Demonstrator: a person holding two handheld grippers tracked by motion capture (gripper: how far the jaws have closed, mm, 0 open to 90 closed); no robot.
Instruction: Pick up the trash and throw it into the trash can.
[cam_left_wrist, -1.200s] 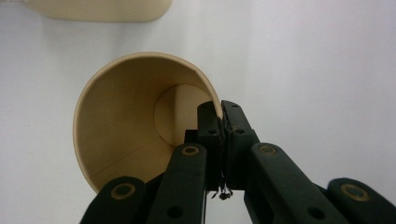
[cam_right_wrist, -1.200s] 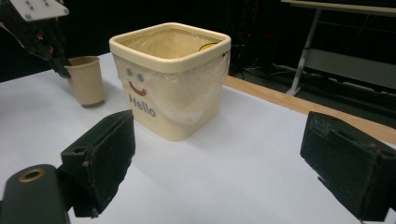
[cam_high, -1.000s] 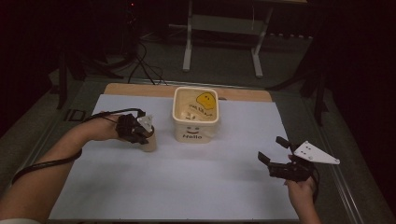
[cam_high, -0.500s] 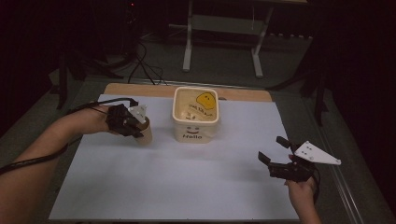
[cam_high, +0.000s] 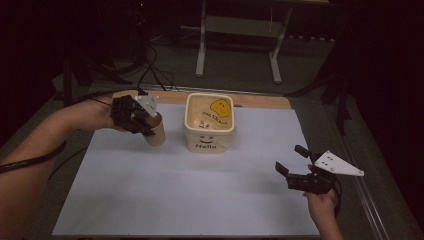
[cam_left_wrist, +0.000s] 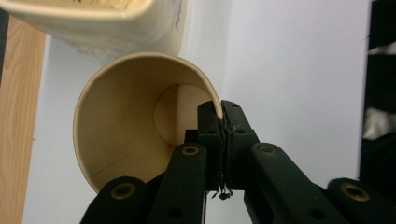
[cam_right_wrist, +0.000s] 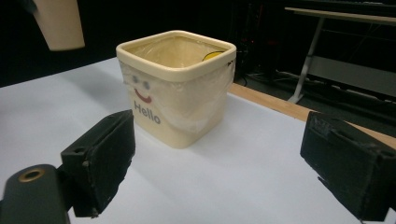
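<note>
black jaws of the left gripper (cam_left_wrist: 220, 122) pinched the rim of a tan paper cup (cam_high: 156, 131), held just left of the cream "hello" bin (cam_high: 209, 122). the right gripper (cam_high: 294, 161) hovered spread wide over the white table (cam_high: 200, 195).

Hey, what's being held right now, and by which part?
The left gripper pinches the paper cup by its rim wall. The right gripper is open, holding nothing.

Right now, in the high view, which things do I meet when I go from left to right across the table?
Left gripper, pinching the wall of the paper cup → the cream "Hello" bin → right gripper, open above the white sheet.
</note>
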